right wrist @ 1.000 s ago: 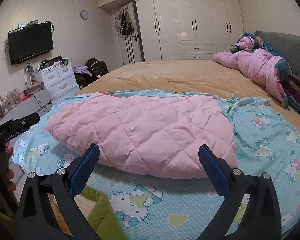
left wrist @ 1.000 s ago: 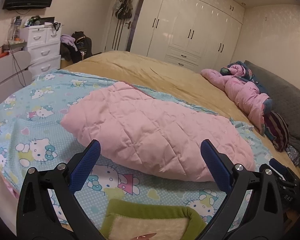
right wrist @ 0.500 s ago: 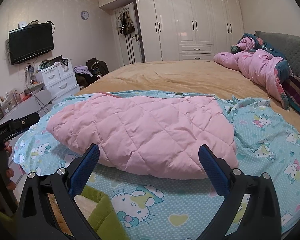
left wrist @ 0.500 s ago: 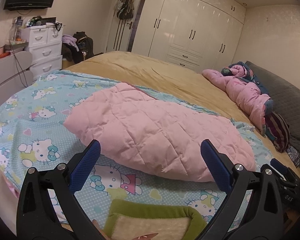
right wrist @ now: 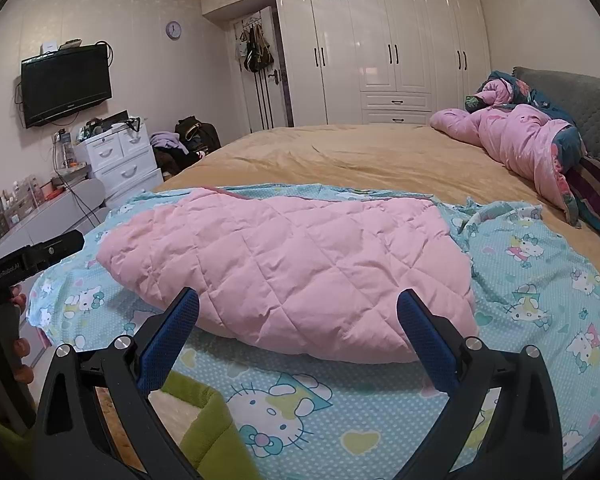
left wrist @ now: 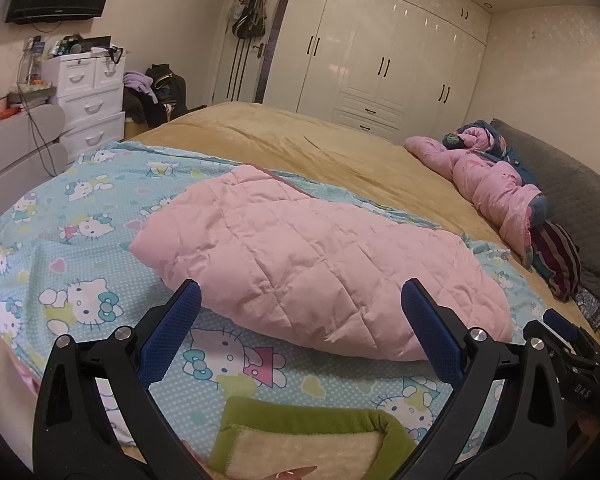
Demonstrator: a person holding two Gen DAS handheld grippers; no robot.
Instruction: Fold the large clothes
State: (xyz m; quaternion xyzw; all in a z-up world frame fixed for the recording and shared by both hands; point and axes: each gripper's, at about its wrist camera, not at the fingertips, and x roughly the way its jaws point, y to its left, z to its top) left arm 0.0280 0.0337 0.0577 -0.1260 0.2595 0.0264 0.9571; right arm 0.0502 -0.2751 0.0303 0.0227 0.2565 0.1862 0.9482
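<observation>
1. Both tongs are released and hold nothing: the left gripper [left wrist: 300, 320] and the right gripper [right wrist: 298, 318] each show their blue-padded fingers spread wide at the bottom of the frame, above the bedding and touching no fabric.
2. Ahead of both lies the puffy pink quilted garment [left wrist: 312, 264], folded into a long bundle on the light blue cartoon-cat sheet [left wrist: 80, 248], which is spread over the mustard-yellow bed cover [left wrist: 320, 152].
3. In the left wrist view its long axis runs from centre-left down to lower right; in the right wrist view it stretches nearly straight across the middle of the frame [right wrist: 284, 268].
4. Its near edge sits just beyond each pair of fingertips, so neither gripper looks clearly closer.
5. My judgement: the next fold likely means each gripper takes the end on its own side of the picture.
6. A crumpled pink padded coat [right wrist: 520, 140] lies at the right, well apart.
</observation>
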